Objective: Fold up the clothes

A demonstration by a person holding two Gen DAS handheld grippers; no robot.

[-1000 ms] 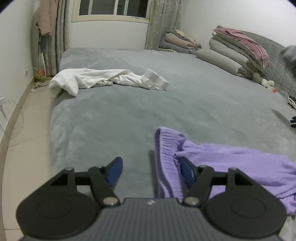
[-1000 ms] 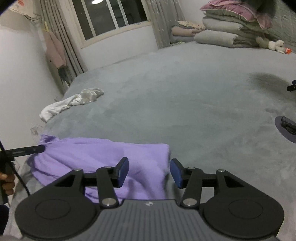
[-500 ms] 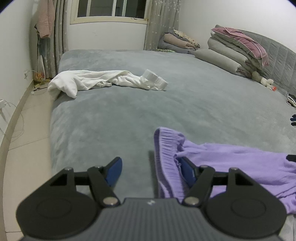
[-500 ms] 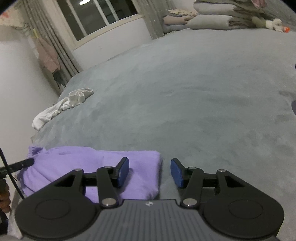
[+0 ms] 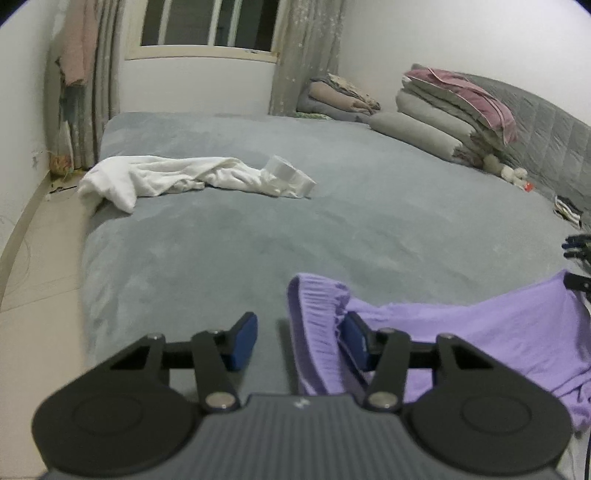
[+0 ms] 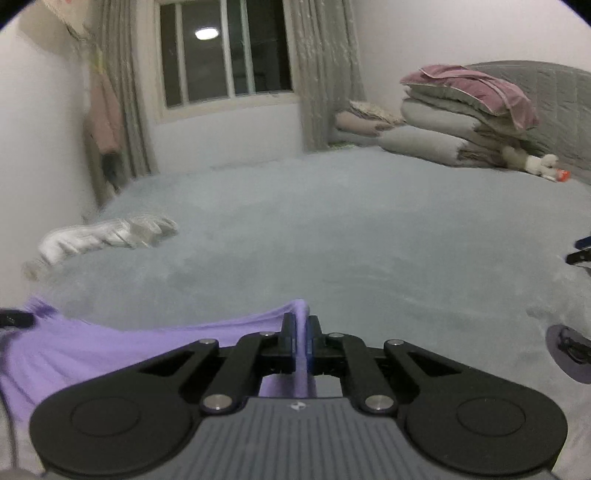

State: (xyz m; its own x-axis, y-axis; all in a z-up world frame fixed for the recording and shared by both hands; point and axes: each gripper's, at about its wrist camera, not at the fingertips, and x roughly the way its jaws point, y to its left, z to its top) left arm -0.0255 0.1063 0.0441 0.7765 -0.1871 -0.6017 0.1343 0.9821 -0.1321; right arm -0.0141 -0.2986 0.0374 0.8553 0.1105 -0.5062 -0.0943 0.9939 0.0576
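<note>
Purple garment [image 6: 110,354] on grey bed [image 6: 332,240]

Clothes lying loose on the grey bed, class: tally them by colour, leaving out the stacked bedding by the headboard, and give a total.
Purple: 1, the purple garment, nearest the camera
White: 1, the white garment, crumpled at the bed's far left edge
Total: 2

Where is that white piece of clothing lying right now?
The white garment lies crumpled on the grey bed, near its far left edge below the window, well beyond the purple garment.
</note>
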